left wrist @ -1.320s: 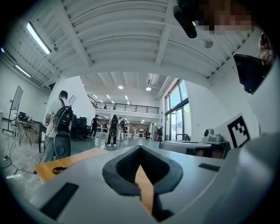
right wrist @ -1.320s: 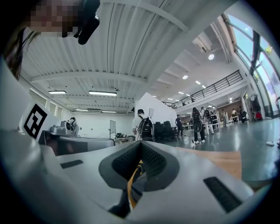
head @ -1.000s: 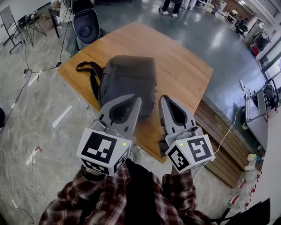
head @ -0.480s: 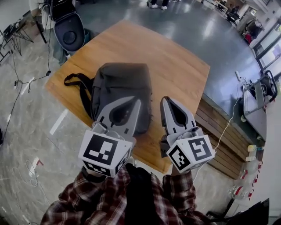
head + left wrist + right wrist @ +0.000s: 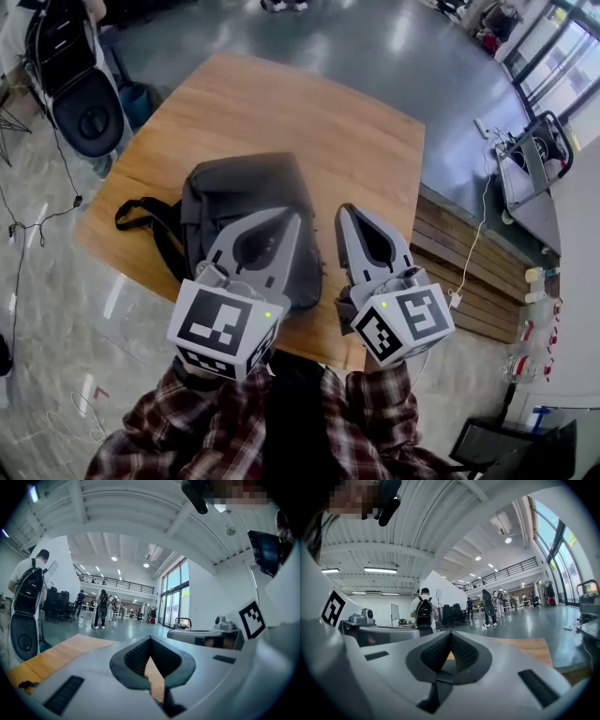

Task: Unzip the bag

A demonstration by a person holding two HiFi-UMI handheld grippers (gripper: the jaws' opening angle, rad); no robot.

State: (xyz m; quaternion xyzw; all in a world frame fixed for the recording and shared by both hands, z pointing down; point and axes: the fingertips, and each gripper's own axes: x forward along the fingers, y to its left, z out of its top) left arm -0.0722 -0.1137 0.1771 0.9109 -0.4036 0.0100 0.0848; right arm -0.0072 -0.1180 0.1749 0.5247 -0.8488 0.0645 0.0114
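Note:
A dark grey backpack [image 5: 239, 202] lies flat on the wooden table [image 5: 356, 141], with its black straps [image 5: 145, 225] trailing off to the left. In the head view my left gripper [image 5: 292, 216] is held up over the bag's near right part. My right gripper [image 5: 344, 208] hangs just right of the bag's edge. Both point level across the hall, clear of the bag. The left gripper [image 5: 150, 638] is shut with nothing between its fingers, and so is the right gripper [image 5: 451, 633]. No zipper pull shows from here.
A black chair [image 5: 80, 103] stands at the table's far left corner. Wooden slats [image 5: 469, 281] lie along the table's right side, with a cart [image 5: 530, 159] beyond them. People walk at the far end of the hall [image 5: 101, 609]. Cables trail over the floor at the left.
The view has moved forward: the table and bag now sit closer and lower left in the head view. Both grippers keep the same pose and stay shut.

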